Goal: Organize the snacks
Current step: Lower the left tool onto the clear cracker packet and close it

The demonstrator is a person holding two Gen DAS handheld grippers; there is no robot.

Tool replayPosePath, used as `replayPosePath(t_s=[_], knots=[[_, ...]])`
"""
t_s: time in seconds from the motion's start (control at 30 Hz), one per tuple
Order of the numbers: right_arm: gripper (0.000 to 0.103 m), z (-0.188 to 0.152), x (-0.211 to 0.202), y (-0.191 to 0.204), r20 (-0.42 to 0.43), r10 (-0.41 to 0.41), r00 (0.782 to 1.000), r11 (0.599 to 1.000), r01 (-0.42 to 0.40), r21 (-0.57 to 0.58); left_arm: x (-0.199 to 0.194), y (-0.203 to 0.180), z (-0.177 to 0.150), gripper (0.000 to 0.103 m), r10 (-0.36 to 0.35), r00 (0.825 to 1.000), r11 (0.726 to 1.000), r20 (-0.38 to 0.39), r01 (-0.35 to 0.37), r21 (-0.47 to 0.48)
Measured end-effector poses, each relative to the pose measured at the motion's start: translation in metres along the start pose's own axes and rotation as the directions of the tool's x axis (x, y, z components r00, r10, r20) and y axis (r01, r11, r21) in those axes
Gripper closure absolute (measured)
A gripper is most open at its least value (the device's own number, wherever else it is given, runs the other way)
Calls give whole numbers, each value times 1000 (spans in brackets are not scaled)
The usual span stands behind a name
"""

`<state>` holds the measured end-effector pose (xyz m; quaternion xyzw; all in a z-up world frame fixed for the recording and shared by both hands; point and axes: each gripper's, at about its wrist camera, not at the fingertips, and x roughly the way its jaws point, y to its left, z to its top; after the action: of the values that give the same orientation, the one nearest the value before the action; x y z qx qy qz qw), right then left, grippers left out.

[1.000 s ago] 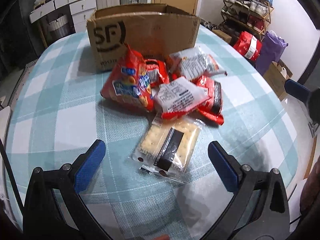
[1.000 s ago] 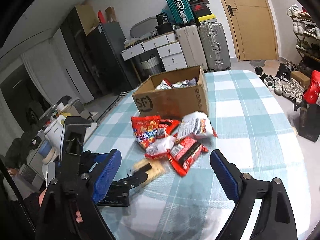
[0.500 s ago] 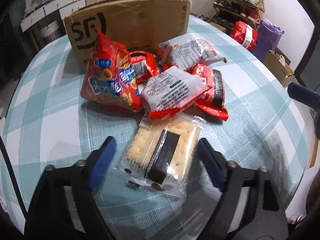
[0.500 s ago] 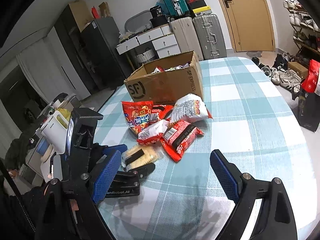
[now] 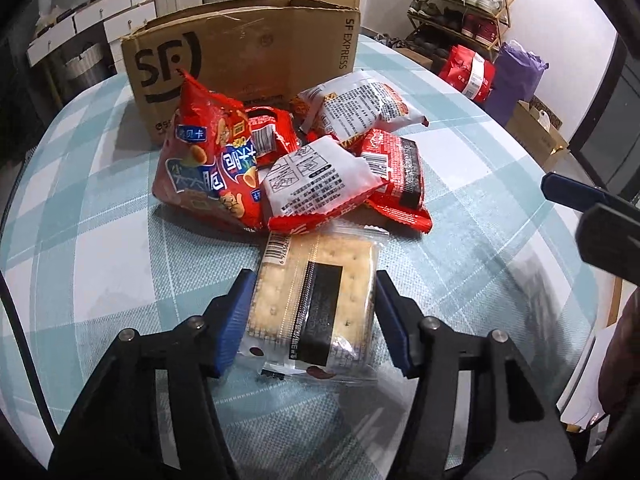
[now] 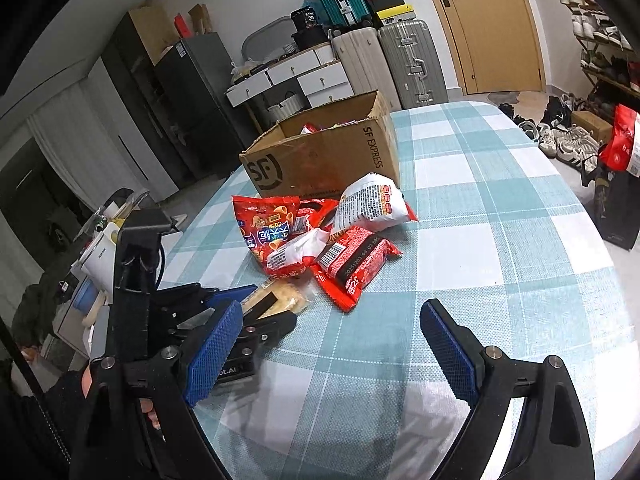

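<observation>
While the left gripper (image 5: 314,312) has just been closing, I find its blue pads now set against both long sides of the cracker packet (image 5: 316,304), which lies flat on the checked tablecloth (image 5: 100,240) at the near edge of the snack pile. The packet is clamped but not yet lifted. The right gripper (image 6: 330,344) hangs with jaws wide apart and nothing between them, near the table's right side.

Beyond the crackers, five packets remain loose: a red puffed-snack bag (image 5: 204,168) on the left, a small red packet (image 5: 268,136) behind it, two white-backed packets (image 5: 316,180) (image 5: 360,104), and a red noodle-type packet (image 5: 396,176) on the right. The SF Express cardboard box (image 5: 244,52) stands at the far side; the right view shows some packets already inside. I judge the task partly done, with six items still to box.
</observation>
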<state>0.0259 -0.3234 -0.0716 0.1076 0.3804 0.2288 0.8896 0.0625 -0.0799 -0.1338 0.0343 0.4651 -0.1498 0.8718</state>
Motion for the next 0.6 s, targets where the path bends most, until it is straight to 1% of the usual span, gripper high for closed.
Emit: replayPosePath(t_s=[0.03,0.2,0.33,0.6], knots=[[11,0,0,0,0,-4,1000,1000,4,-1,-6,8,-7,47,-2,1000,1000,2,2,-6],[11,0,7,-2,-16,-20,1000,1000,19,-6,-13,15,-13,47,-16,1000,999,15,16,-31],[11,2,20,-3,-46,-32,998,999,31,-14,-16,25,-18,47,-26,1000,998,15,26,-58],[11,9,44,-7,-80,-38,996,999,37,-15,-19,38,-20,47,-45,999,995,31,47,-84]])
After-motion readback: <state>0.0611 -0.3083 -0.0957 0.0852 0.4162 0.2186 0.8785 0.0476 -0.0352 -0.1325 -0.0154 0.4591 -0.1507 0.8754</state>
